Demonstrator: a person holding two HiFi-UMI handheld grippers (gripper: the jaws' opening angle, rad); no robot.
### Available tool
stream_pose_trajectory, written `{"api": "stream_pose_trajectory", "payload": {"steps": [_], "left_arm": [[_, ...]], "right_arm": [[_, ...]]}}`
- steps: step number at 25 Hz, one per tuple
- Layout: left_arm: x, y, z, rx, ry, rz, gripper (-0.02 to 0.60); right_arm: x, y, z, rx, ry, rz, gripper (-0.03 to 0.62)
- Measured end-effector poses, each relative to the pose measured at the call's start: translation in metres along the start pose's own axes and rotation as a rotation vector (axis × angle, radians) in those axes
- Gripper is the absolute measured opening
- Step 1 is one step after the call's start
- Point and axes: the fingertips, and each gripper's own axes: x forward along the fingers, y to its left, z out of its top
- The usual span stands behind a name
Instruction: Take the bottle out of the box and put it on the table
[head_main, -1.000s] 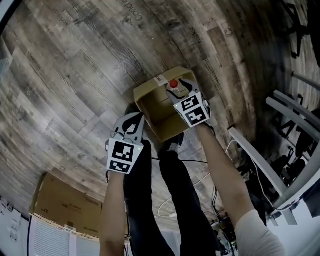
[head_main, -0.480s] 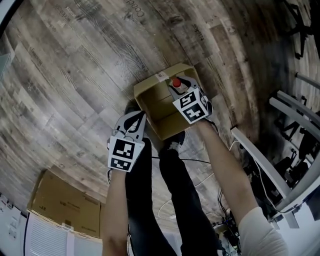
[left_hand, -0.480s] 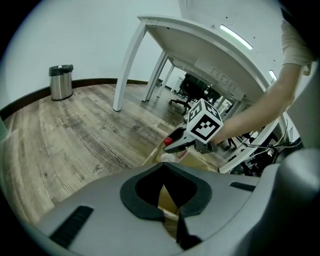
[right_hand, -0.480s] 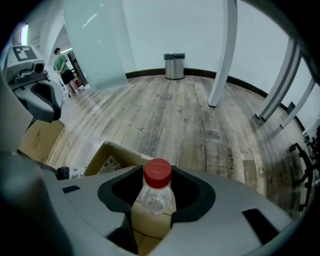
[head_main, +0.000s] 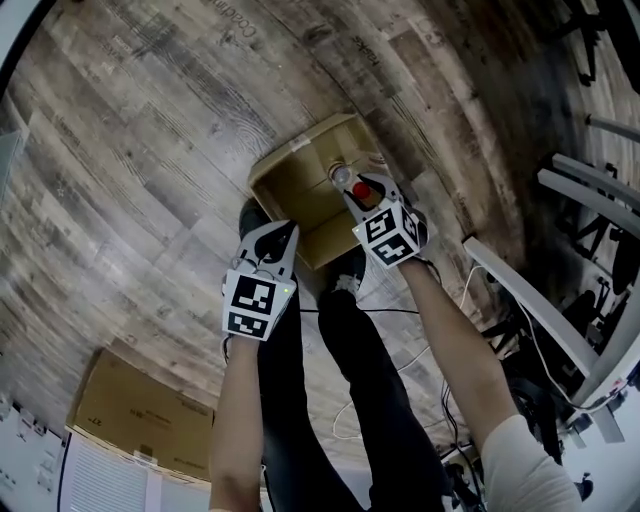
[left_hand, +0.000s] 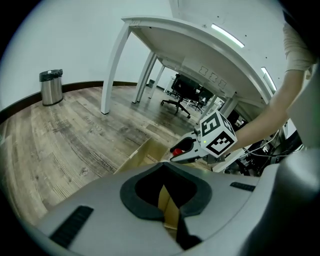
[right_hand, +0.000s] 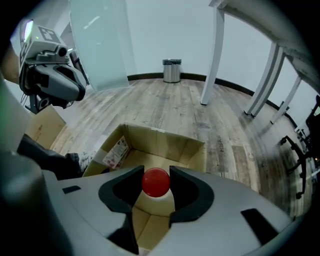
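Note:
An open cardboard box (head_main: 290, 180) stands on the wood floor in front of the person's feet. A cream bottle with a red cap (head_main: 362, 190) (right_hand: 156, 182) stands upright at the box's right side. My right gripper (head_main: 364, 196) (right_hand: 156, 176) points steeply down; its jaws have just been closing and the pads now press on the bottle's neck below the cap. My left gripper (head_main: 286, 231) (left_hand: 165, 168) hovers by the box's near left wall, tips together, holding nothing. The box wall (left_hand: 167, 205) shows through the gap behind those tips.
A second, closed cardboard box (head_main: 130, 410) lies at the lower left. The person's legs (head_main: 330, 340) and cables (head_main: 370, 400) are just behind the open box. A white table frame (head_main: 520, 300) stands to the right; a steel bin (right_hand: 171, 70) and an office chair (left_hand: 182, 90) are farther off.
The right gripper's jaws have closed in on the bottle, and the red cap has shifted toward the box's near right wall. The left gripper has drawn closer to the box.

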Motion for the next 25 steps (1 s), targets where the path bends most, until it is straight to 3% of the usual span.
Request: {"api": "stream_pose_trajectory", "payload": {"steps": [9,20,25], "left_arm": [[-0.011,-0.045,0.014,0.029,0.010,-0.009,0.012],[-0.087,-0.085,0.132,0.085,-0.059,0.014,0.012],[-0.125,-0.103,0.189,0.054,-0.105,0.007,0.012]], "right_arm": [[-0.060,0.001,0.010,-0.012,-0.063,-0.006,0.187],[-0.203,-0.004,0.077,-0.054,-0.139,-0.033,0.187],[-0.268,-0.011,0.113,-0.078,-0.136,-0.009,0.187]]}}
